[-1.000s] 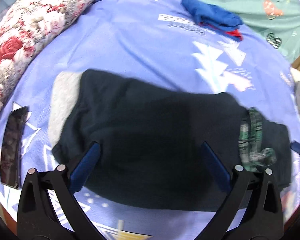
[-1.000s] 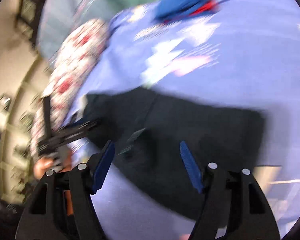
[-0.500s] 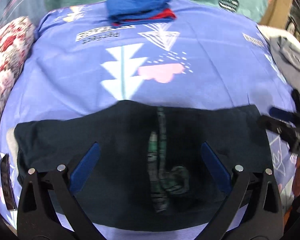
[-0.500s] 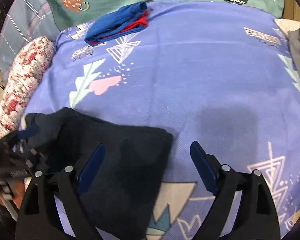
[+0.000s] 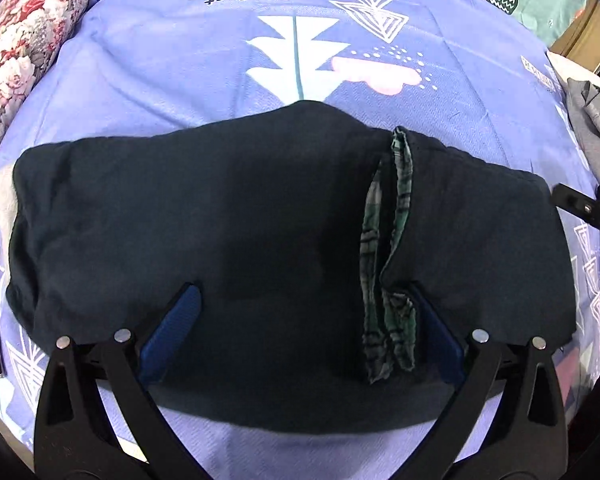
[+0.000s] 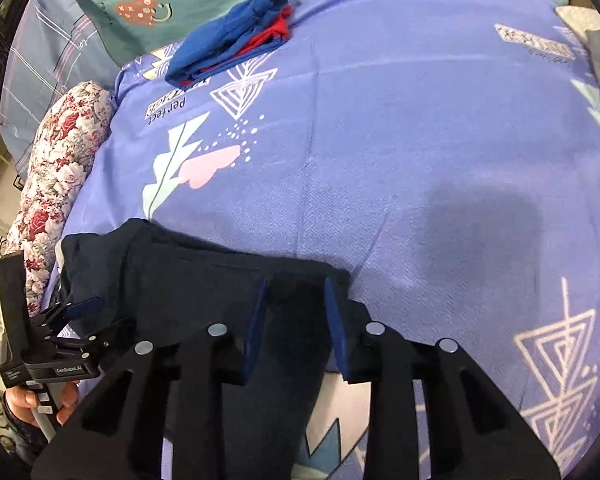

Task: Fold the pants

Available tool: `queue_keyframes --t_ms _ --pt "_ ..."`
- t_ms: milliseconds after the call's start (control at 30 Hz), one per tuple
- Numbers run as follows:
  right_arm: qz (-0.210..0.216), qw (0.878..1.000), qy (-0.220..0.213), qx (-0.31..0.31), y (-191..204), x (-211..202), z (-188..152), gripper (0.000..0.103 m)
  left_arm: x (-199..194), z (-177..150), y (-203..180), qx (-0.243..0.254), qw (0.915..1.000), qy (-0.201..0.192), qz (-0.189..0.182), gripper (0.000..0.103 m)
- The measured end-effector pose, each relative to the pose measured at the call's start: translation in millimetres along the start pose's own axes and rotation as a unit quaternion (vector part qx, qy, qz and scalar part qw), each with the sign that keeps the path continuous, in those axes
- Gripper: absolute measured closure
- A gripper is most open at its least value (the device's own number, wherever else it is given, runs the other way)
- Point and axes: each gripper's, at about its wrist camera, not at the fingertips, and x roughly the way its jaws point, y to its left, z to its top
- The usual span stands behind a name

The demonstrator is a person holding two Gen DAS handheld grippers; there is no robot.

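Pants: dark navy fabric pants (image 5: pixel 228 232), lying flat and partly folded across the near part of the bed; a strip of green plaid lining (image 5: pixel 384 280) shows along a fold right of centre.
Bed: covered by a lavender-blue printed sheet (image 6: pixel 380 140) with white triangles and a pink shape.
Left tool (image 5: pixel 300 340): blue-padded jaws spread wide just above the pants, nothing clamped between them.
Right tool (image 6: pixel 296 320): jaws have just been closing and stand narrow, with the right-hand corner of the pants between the pads; whether they pinch the cloth I cannot tell.
Background: a folded blue and red garment (image 6: pixel 236 40) lies at the far side of the bed; a floral-print bolster (image 6: pixel 60 168) runs along the left edge.
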Motion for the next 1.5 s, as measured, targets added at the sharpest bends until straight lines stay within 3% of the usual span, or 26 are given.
queue_keyframes --t_ms 100,200,300,433,500,567,733,800,833,933,1033,1100,1233,1400,1500 --pt "0.055 0.998 -0.002 -0.022 11.2 -18.7 -14.1 0.072 -4.9 -4.4 5.6 -0.011 0.9999 -0.001 -0.012 0.002" --pt "0.094 0.994 0.034 -0.044 21.7 -22.9 -33.7 0.072 -4.7 -6.2 5.0 -0.009 0.9999 -0.001 -0.008 0.002" --pt "0.066 0.992 0.079 -0.079 27.2 -10.9 -56.6 0.072 -1.5 -7.0 3.8 -0.003 1.0000 -0.004 -0.008 0.002" --pt "0.064 0.993 0.074 -0.066 26.0 -11.2 -60.3 0.071 -4.5 -5.0 0.3 -0.004 1.0000 0.002 0.000 0.002" --pt "0.078 0.994 0.050 -0.065 29.4 -24.7 -56.3 0.062 -11.6 -1.8 3.1 -0.012 0.9998 0.004 -0.013 0.002" --pt "0.096 0.993 0.024 -0.072 33.8 -37.6 -52.8 0.040 -20.5 0.9 10.7 -0.020 0.9995 -0.005 -0.023 0.002" --pt "0.031 0.992 0.072 -0.094 33.5 -8.2 -64.4 0.035 -37.7 -2.5 45.3 -0.077 0.9959 -0.003 -0.047 0.002" --pt "0.036 0.993 0.062 -0.089 33.2 -11.8 -64.9 0.031 -67.0 -5.7 61.3 -0.082 0.9926 -0.047 -0.077 0.002" --pt "0.048 0.994 0.057 -0.079 32.7 -14.6 -62.2 0.028 -76.3 -6.6 67.0 -0.080 0.9925 -0.060 -0.071 0.002" --pt "0.064 0.997 0.026 -0.040 24.4 -24.7 -53.9 0.028 -100.8 -7.5 103.6 -0.100 0.9897 -0.102 -0.007 0.002" --pt "0.067 0.998 0.000 -0.018 19.1 -34.7 -48.0 0.028 -93.8 -12.8 148.3 -0.154 0.9828 -0.096 0.035 0.002" --pt "0.072 0.997 -0.007 -0.002 15.4 -37.9 -45.4 0.026 -85.2 -19.6 168.2 -0.170 0.9820 -0.073 0.038 0.002" --pt "0.065 0.998 -0.012 0.001 11.6 -43.8 -47.0 0.026 -73.7 -42.7 189.9 -0.196 0.9790 -0.052 -0.019 0.002" --pt "0.068 0.997 -0.015 0.031 7.1 -40.5 -41.6 0.026 -62.5 -53.4 202.9 -0.237 0.9650 -0.040 -0.105 0.003" --pt "0.073 0.997 -0.012 0.027 15.6 -37.4 -41.9 0.026 -50.7 -49.6 204.2 -0.253 0.9596 -0.035 -0.117 0.003"
